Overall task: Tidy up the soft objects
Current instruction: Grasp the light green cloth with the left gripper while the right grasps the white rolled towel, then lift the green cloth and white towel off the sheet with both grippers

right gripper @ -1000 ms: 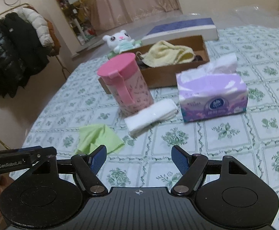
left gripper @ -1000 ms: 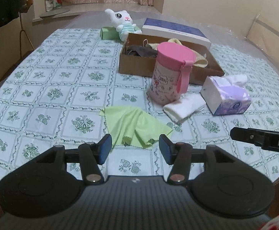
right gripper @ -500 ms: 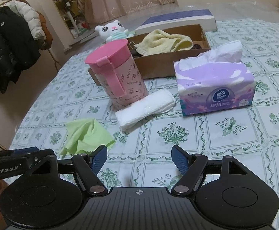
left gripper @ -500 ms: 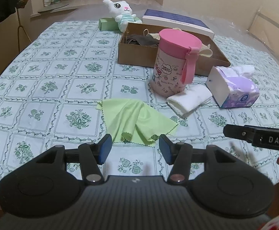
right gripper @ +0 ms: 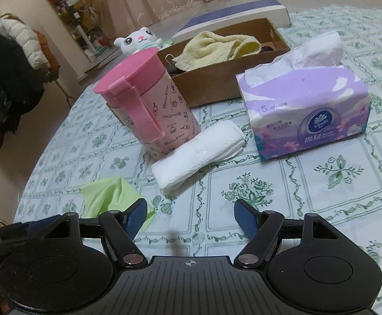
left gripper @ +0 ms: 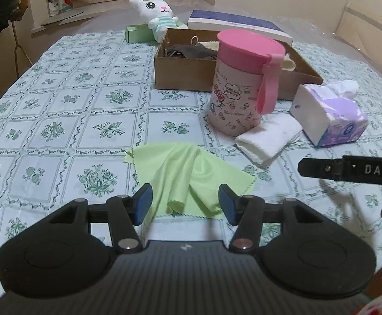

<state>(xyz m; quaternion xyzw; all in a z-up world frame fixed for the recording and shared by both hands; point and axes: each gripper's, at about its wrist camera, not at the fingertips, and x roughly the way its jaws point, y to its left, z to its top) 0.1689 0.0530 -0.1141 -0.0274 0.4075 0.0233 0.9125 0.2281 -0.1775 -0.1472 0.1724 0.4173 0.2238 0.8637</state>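
Note:
A crumpled light green cloth (left gripper: 188,173) lies on the tablecloth just in front of my left gripper (left gripper: 185,204), which is open and empty, its blue pads at the cloth's near edge. The cloth also shows in the right wrist view (right gripper: 107,197). A folded white towel (right gripper: 198,157) lies beside the pink cup, ahead of my right gripper (right gripper: 194,218), which is open and empty. The towel shows in the left wrist view (left gripper: 269,141) too. A brown cardboard box (left gripper: 185,74) behind holds a yellow towel (right gripper: 217,48) and dark cloth (left gripper: 191,51).
A pink Hello Kitty cup (left gripper: 246,84) stands in front of the box. A purple tissue pack (right gripper: 306,115) lies right of the towel. A white plush bunny (left gripper: 156,15), a green box (left gripper: 138,34) and a blue-white flat box (left gripper: 238,25) sit at the back.
Both grippers have moved forward and lower toward the table. The green cloth and white towel look nearer. Nothing on the table has moved.

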